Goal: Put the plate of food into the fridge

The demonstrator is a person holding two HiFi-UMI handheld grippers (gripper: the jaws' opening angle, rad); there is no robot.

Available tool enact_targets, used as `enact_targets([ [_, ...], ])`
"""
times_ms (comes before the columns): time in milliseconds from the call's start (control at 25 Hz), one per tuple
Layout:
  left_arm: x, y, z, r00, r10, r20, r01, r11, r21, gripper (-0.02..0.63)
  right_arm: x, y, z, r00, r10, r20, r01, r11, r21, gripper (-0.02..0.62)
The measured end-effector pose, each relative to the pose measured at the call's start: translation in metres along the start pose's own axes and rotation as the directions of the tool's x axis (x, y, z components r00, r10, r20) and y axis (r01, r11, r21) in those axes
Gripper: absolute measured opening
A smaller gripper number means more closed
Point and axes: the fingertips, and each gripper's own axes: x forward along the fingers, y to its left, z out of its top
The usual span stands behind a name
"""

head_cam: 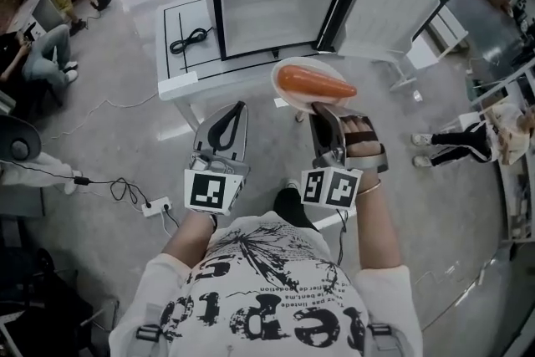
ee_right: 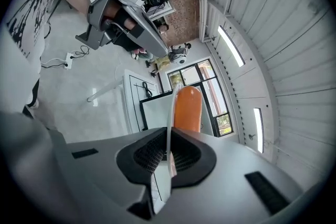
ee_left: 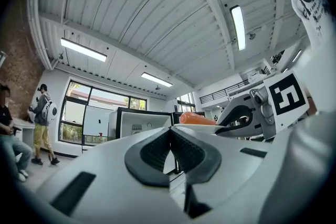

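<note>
A white plate [head_cam: 294, 92] carries an orange carrot [head_cam: 315, 83]. My right gripper [head_cam: 323, 114] is shut on the plate's near rim and holds it in the air in front of the fridge. In the right gripper view the plate [ee_right: 169, 128] stands edge-on between the dark pads, with the carrot [ee_right: 187, 108] beyond them. The small fridge [head_cam: 276, 0] stands on a white table [head_cam: 180, 84], its door [head_cam: 391, 12] swung open to the right and its inside bare. My left gripper [head_cam: 230, 119] is shut and holds nothing, left of the plate. The left gripper view shows the carrot [ee_left: 197, 119] past its closed pads.
A black cable [head_cam: 190, 39] lies on the table left of the fridge. A power strip [head_cam: 155, 206] and cords lie on the grey floor at the left. People sit at the far left [head_cam: 46, 54], and a person's legs [head_cam: 456, 142] show at the right.
</note>
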Motion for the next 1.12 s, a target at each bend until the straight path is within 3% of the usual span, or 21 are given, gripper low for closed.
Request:
enact_targets([
  [280,0.085,-0.001,-0.012,0.996,0.093,-0.003,-0.093,0.996,0.016,0.008,0.072,-0.031,-0.034,0.989,0.032,0.146,-0.025,0.999,-0.046,0.017],
  [600,0.173,-0.005,-0.022,0.969,0.246,-0.007,-0.245,0.968,0.050,0.006,0.139,-0.062,-0.095,0.960,0.076,0.271,-0.047,0.992,-0.113,0.017],
  [880,0.214,-0.004,-0.054,0.954,0.291,-0.070,-0.288,0.957,0.038,0.008,0.188,-0.070,-0.117,0.943,0.118,0.311,-0.077,0.987,-0.142,0.017],
  [1120,0.237,0.015,-0.066,0.951,0.294,-0.092,-0.291,0.956,0.041,0.008,0.229,-0.074,-0.108,0.938,0.145,0.315,-0.101,0.983,-0.152,0.017],
])
